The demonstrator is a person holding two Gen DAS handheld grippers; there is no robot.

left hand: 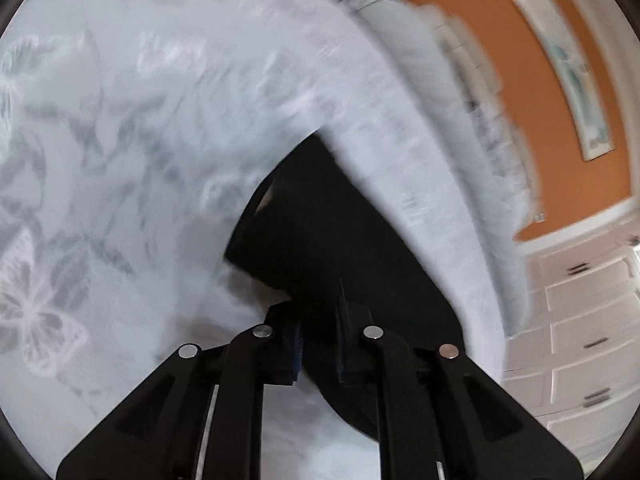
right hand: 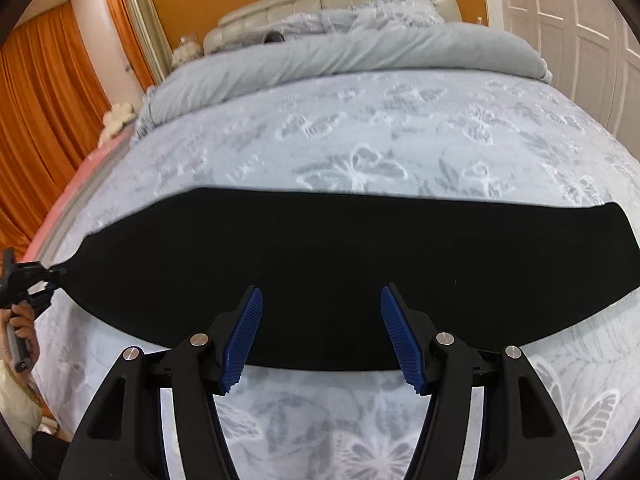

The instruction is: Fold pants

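Pants (right hand: 340, 264), black and folded into a long band, lie across the middle of the right wrist frame on a pale blue butterfly-print bedspread (right hand: 360, 152). Orange curtains (right hand: 36, 120) hang at the left, white cupboard doors (right hand: 560, 20) at the upper right. The right gripper (right hand: 322, 336) hovers spread, empty. The left gripper (right hand: 50, 276), at the left edge, pinches the pants' end.

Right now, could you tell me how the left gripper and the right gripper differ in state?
The left gripper is shut on a corner of the black pants; the right gripper is open and holds nothing. The left gripper sits at the end of the pants; the right gripper hovers over their middle. Both have black frames and point down toward the bed.
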